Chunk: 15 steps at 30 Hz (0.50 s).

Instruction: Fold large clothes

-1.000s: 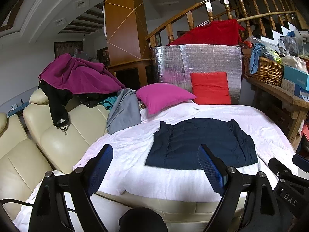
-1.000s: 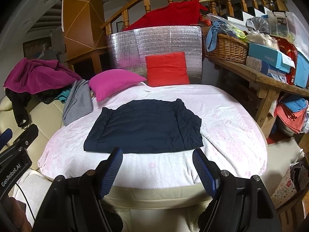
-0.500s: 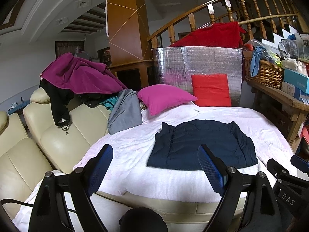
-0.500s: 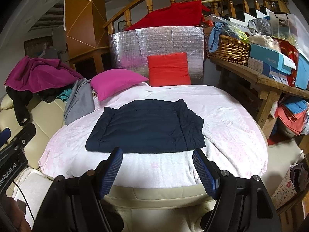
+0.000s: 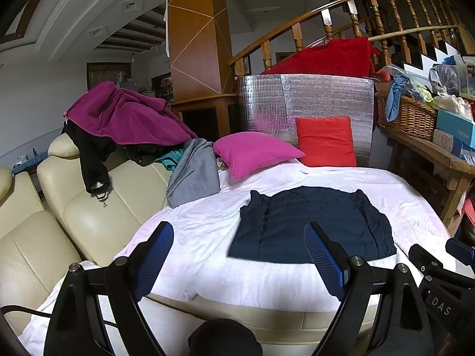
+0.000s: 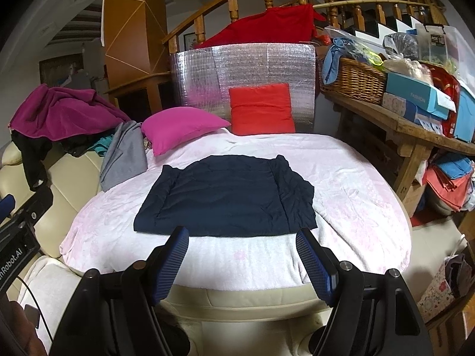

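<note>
Both sets of jaws wide open, gripping nothing, hovering short of the navy garment lying flat on the pink blanket.

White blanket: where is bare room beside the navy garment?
The white blanket lies bare right of the navy garment, left of it toward the grey garment, and along the near edge. The pink pillow and red cushion crowd the back.

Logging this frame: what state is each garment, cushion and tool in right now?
navy garment: lying flat on the white cover, sides folded in, not gripped
left tool: open, empty, short of the garment
right tool: open, empty
magenta jacket: heaped on the sofa back
grey garment: draped, unfolded
pink cushion: lying tilted
red cushion: propped upright
</note>
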{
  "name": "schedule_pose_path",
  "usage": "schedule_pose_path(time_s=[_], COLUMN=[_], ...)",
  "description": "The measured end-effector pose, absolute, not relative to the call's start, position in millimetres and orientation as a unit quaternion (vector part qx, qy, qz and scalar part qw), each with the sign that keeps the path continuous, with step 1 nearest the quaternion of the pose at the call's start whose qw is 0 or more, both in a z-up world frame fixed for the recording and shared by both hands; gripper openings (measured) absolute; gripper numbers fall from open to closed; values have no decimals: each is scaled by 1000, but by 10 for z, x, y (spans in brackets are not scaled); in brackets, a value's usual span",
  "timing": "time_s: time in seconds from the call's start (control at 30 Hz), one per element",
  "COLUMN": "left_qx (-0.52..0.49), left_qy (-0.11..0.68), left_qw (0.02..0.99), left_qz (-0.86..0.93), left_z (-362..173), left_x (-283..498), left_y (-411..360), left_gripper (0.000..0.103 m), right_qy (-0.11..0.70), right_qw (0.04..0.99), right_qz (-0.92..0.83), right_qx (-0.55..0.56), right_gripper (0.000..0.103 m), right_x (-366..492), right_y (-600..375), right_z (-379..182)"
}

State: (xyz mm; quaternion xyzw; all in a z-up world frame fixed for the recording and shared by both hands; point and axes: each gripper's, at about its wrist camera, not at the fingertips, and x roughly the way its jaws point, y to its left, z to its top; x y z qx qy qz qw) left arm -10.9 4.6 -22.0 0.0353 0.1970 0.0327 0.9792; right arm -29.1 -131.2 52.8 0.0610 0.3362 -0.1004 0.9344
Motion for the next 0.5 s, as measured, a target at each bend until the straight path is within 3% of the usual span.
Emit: schedule_pose_path(time_s=[0.5], left_qx=[22], left_qy=[189], left_qw=[982], left_qz=[21], left_z=[-131], left_x=[-113], left_y=[125], left_gripper=[90], right_qy=[331], right_qw=[937], right_qz=[-103], right_qx=[51], right_gripper=[78], right_x=[-289], right_y=[-1249], right_z=[668])
